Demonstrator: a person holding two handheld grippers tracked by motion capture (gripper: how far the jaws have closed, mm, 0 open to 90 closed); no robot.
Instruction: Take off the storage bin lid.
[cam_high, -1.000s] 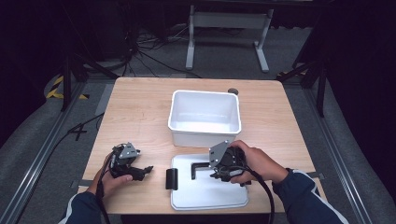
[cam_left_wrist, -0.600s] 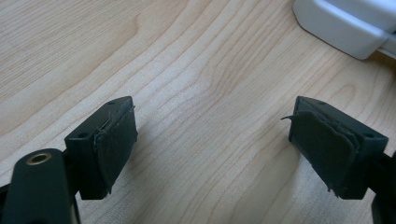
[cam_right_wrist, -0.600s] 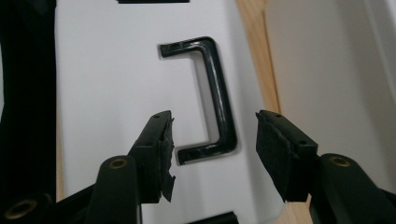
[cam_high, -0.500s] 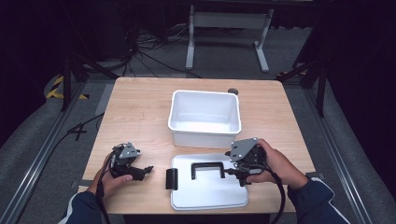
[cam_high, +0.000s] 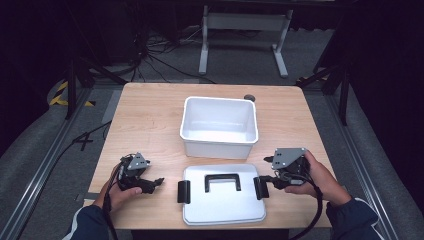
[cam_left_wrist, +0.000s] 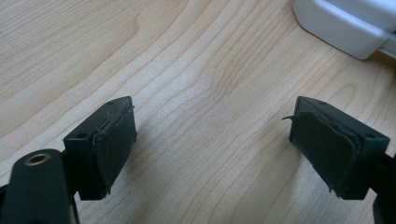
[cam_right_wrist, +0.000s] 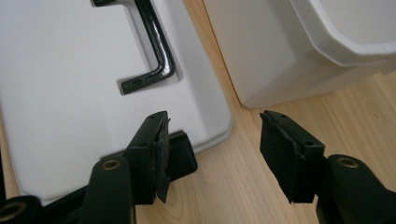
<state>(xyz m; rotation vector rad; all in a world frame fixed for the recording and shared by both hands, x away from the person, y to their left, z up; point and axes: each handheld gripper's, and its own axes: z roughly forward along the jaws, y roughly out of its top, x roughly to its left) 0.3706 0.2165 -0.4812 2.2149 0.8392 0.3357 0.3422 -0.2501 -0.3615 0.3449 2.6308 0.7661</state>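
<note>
A white lid (cam_high: 223, 205) with a black handle (cam_high: 222, 181) lies flat at the table's front, a black clip on each short side. Behind it stands an open white bin (cam_high: 220, 127). My right gripper (cam_high: 267, 181) sits at the lid's right edge beside the right clip (cam_high: 260, 188). Its jaws have just been opening and grip nothing. In the right gripper view the right gripper (cam_right_wrist: 215, 135) frames bare wood, its left jaw over the clip (cam_right_wrist: 184, 156). My left gripper (cam_high: 156, 182) rests left of the lid. The left gripper (cam_left_wrist: 212, 121) is open over bare wood.
The wooden table (cam_high: 145, 120) has free room left and right of the bin. A small dark round thing (cam_high: 248, 97) lies behind the bin. A white plastic corner (cam_left_wrist: 345, 23) shows ahead of my left gripper. A metal stand (cam_high: 240, 22) and cables are on the floor beyond.
My right gripper has moved right, from over the lid's handle to the lid's right edge, and its jaws stand wider. The left gripper and the lid have stayed put.
</note>
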